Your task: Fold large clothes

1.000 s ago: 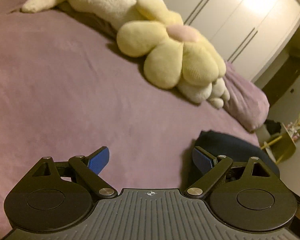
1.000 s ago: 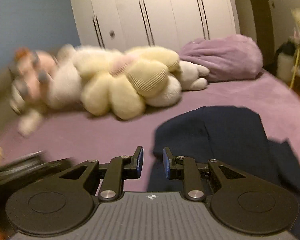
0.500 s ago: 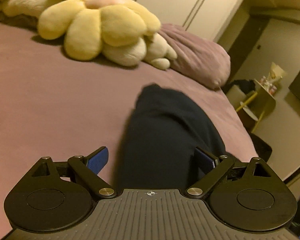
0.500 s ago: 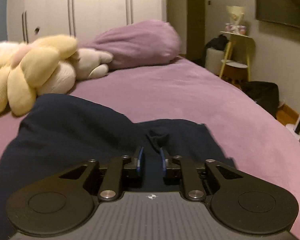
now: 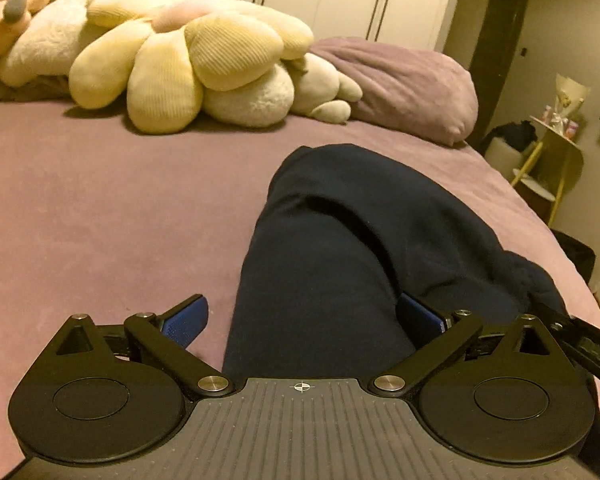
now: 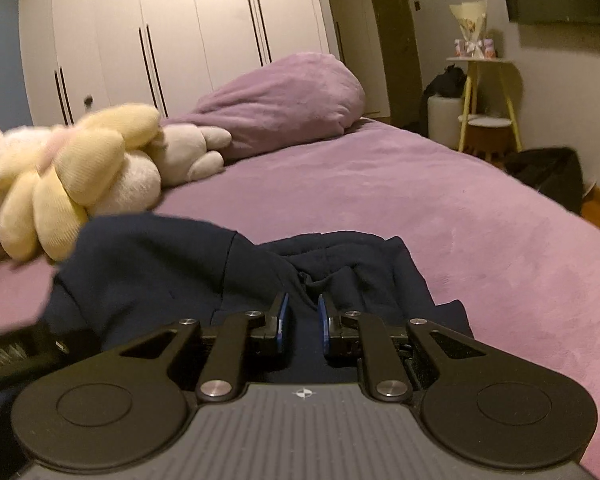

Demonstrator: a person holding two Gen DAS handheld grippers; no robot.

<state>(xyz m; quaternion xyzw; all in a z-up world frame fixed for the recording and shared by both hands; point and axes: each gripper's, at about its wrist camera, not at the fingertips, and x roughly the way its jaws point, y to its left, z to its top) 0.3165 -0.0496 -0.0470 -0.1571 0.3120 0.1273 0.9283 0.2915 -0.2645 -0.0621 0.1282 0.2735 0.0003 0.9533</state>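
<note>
A dark navy garment point(image 5: 352, 240) lies rumpled on the purple bed cover point(image 5: 100, 208). My left gripper point(image 5: 304, 320) is open wide, low over the garment's near end, with the cloth between its blue pads; the right pad point(image 5: 420, 318) is partly tucked under a fold. In the right wrist view the same garment point(image 6: 172, 264) spreads ahead, with a bunched hood or collar point(image 6: 340, 264) just beyond my right gripper point(image 6: 301, 320). Its blue pads stand a narrow gap apart with nothing held between them.
A yellow flower plush point(image 5: 188, 60) and other soft toys lie at the bed's far side beside a purple pillow point(image 5: 400, 84). White wardrobes point(image 6: 172, 32) stand behind. A yellow side table point(image 6: 488, 96) and dark bags stand right of the bed edge.
Both grippers swung right and came down over the navy garment. The left gripper stayed open and now straddles the cloth. The right gripper's narrow gap is unchanged.
</note>
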